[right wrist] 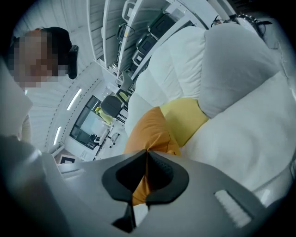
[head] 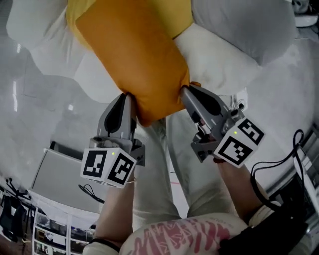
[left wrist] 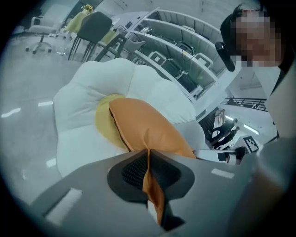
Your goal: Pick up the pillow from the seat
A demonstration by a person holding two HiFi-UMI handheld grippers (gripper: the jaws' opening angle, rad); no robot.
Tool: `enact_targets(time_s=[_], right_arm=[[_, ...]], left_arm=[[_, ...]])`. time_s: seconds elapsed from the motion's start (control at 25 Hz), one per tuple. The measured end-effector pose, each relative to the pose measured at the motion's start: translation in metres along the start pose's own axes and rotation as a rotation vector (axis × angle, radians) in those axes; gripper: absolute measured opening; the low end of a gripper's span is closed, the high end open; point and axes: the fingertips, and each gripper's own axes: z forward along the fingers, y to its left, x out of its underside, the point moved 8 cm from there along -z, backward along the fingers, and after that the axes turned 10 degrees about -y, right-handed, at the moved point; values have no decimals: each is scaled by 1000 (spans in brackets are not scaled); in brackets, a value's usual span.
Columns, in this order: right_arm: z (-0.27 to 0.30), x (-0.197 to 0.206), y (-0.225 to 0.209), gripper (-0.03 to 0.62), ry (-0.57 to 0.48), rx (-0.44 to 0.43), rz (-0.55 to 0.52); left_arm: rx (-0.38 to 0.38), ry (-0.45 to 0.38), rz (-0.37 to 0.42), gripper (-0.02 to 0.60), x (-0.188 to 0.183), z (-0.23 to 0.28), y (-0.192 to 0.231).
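Observation:
An orange pillow (head: pixel 134 55) hangs over the white cushioned seat (head: pixel 214 60), its near end towards me. My left gripper (head: pixel 128 97) is shut on the pillow's near left corner, and a fold of orange fabric (left wrist: pixel 143 125) runs between its pads (left wrist: pixel 134 169). Pinching the near right corner is my right gripper (head: pixel 185 89), also shut, with orange cloth (right wrist: pixel 150 132) showing between its pads (right wrist: pixel 159 169). Behind the orange pillow, a yellow pillow (head: pixel 179 15) lies against the seat back.
A grey pillow (head: pixel 249 25) rests on the seat at the upper right. The person's legs in light trousers (head: pixel 159 169) stand below the grippers. Black cables (head: pixel 279 169) lie at the right, and a flat grey box (head: pixel 60 174) at the lower left.

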Motion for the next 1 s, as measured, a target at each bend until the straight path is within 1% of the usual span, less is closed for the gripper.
enact_targets(time_s=[0.16,0.24,0.32,0.44,0.52,0.68,0.76,0.88,1.0], right_arm=[[-31,-4,21,14,94,39,61],[-51,-4,34,14,150,53,69],[-71,-4,45,14,201,73,76],[-92,-6,60,14,236,97,112],[-104,-7,72,14,245,112,142],[-129,-11,99,14,242,157,206],[-139,-19,113,14,225,163,216],[-137,-50,137,14,181,132,198],[-140,-86,181,15,151,80,170]], left_arm=[[20,106,28,23,-4,-30,-23],[22,167,45,23,-3,-51,-40],[24,223,40,25,0,-69,-55],[51,295,43,28,-2,-87,-71],[64,327,32,28,-9,-98,-78],[57,355,24,26,-26,-121,-98],[65,358,34,26,-41,-130,-110],[103,337,106,26,-87,-128,-126],[117,302,166,26,-140,-139,-149]])
